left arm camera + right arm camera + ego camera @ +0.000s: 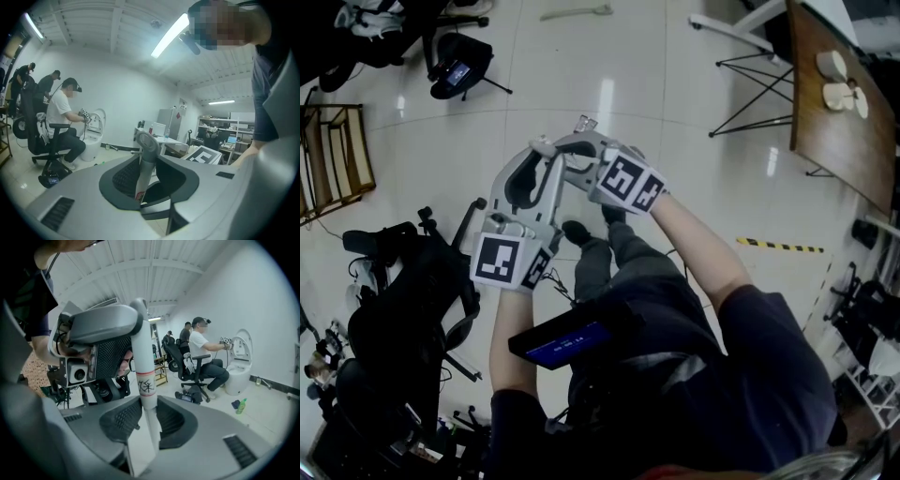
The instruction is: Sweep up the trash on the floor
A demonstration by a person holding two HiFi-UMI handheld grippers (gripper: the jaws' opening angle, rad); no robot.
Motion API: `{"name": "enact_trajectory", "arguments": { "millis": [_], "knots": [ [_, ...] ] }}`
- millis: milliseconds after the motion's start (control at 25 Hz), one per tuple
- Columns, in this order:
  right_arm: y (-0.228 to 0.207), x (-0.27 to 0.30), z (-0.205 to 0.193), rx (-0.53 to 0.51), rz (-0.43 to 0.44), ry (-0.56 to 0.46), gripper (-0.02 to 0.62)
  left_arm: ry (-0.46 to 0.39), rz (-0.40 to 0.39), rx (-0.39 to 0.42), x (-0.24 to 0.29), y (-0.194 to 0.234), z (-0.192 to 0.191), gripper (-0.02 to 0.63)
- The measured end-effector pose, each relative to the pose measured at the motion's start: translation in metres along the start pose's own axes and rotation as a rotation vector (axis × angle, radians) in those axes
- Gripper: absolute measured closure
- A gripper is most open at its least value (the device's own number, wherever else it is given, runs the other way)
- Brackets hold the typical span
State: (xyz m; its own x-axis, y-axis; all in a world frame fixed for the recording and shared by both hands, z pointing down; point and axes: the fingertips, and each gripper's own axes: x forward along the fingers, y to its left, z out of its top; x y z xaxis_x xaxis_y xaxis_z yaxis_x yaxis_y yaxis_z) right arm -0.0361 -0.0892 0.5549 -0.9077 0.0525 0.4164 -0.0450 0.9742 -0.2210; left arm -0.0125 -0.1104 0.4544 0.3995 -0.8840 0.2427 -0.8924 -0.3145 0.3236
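At centre frame, the left gripper (149, 180) and right gripper (146, 420) each had their fingers clamped partway closed on a white broom handle (142, 357). A pale scrap (577, 12), possibly trash, lay on the floor (656, 75) at top centre. Sweeping seemed not yet begun. Next, the broom likely needed carrying there.

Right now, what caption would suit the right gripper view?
Right gripper shut on a white red-banded pole, left gripper clamping it farther along; seated person at a white toilet behind.
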Motion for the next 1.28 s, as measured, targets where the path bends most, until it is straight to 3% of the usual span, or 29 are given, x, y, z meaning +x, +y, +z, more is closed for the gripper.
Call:
{"name": "enact_trajectory", "arguments": {
  "millis": [160, 320, 600, 760, 960, 1080, 1160, 1280],
  "knots": [
    [0.024, -0.017, 0.033, -0.007, 0.007, -0.047, 0.48, -0.045, 0.004, 0.01, -0.022, -0.017, 0.034, 0.506],
    [0.044, -0.025, 0.075, -0.073, 0.053, -0.09, 0.48, -0.092, 0.057, 0.07, -0.049, -0.024, 0.072, 0.51],
    [0.082, -0.031, 0.138, -0.154, 0.18, -0.188, 0.48, -0.146, 0.155, 0.231, -0.1, -0.032, 0.134, 0.51],
    [0.094, -0.031, 0.168, -0.174, 0.257, -0.242, 0.48, -0.149, 0.28, 0.348, -0.135, -0.03, 0.154, 0.509],
    [0.108, -0.025, 0.194, -0.197, 0.397, -0.294, 0.48, -0.046, 0.401, 0.367, -0.171, -0.006, 0.121, 0.508],
    [0.117, -0.026, 0.202, -0.188, 0.467, -0.31, 0.482, 0.026, 0.395, 0.306, -0.175, 0.002, 0.082, 0.497],
    [0.121, -0.027, 0.205, -0.186, 0.505, -0.304, 0.482, 0.069, 0.372, 0.273, -0.17, 0.005, 0.059, 0.435],
    [0.127, -0.02, 0.217, -0.173, 0.558, -0.298, 0.482, 0.108, 0.351, 0.283, -0.161, 0.021, 0.042, 0.433]
  ]
}}
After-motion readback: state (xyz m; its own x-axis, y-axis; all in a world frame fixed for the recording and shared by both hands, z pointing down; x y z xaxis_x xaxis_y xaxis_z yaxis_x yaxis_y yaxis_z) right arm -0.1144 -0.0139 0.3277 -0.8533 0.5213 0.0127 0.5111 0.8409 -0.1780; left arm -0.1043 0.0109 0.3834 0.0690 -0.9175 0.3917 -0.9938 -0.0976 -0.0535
